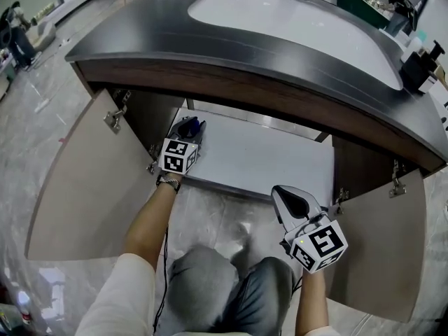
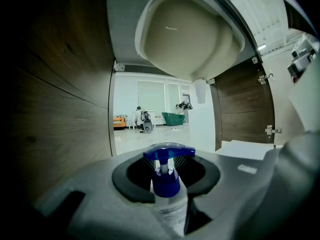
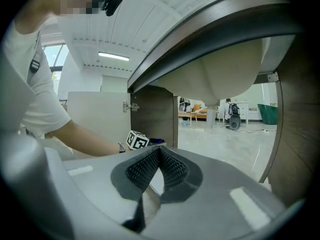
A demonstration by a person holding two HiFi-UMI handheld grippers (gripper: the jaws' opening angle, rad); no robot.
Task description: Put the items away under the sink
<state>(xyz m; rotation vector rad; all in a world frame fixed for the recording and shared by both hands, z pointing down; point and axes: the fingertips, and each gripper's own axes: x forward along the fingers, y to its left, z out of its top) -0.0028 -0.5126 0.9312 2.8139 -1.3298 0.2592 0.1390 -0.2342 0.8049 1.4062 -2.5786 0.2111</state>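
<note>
**Pump bottle held at the open under-sink cabinet**

Head view: below a dark curved countertop (image 1: 140,40) with a white oval basin (image 1: 294,30), both cabinet doors (image 1: 77,180) stand open. The left gripper (image 1: 189,130) reaches over the near left edge of the white cabinet floor (image 1: 266,156). The right gripper (image 1: 285,196) hangs nearer and to the right, outside the cabinet.

Left gripper view: its jaws are clamped on a clear plastic pump bottle with a blue head (image 2: 167,194), beneath the basin's underside.

Right gripper view: the jaws meet at their tips, with nothing between them.
</note>
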